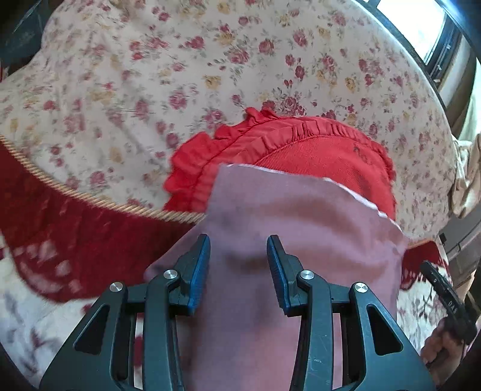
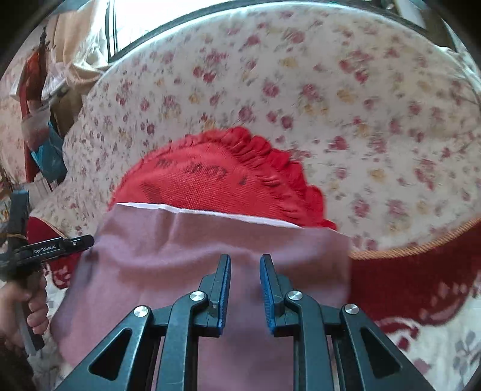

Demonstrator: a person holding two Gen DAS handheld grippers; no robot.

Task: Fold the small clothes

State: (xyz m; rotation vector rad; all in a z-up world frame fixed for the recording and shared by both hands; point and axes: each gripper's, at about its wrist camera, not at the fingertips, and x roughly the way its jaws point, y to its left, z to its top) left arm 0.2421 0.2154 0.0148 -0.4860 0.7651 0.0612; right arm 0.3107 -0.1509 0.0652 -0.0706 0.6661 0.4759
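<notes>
Covering the surface: floral cushion [image 1: 210, 75], dark red patterned rug [image 1: 75, 240] nearer, bright window [image 2: 144, 18] far behind. Red ruffled garment [image 2: 216, 177] lies on the cushion. Mauve cloth [image 1: 285, 216] overlaps its near edge, draped between left gripper [image 1: 237, 246] and right gripper [image 2: 245, 264]; grip on cloth: cannot tell.

So the cloth [image 1: 300, 210] up front is a dusty mauve-pink, with a white underside peeking along its far edge. Behind it, a bright red ribbed knit garment [image 2: 216, 180] with a matching red ruffle and dark lettering, too blurry to read. The cushion [image 1: 180, 75] is cream with small red and yellow roses, plus gold cord piping. Fingers [image 2: 224, 288] are black with blue pads.
</notes>
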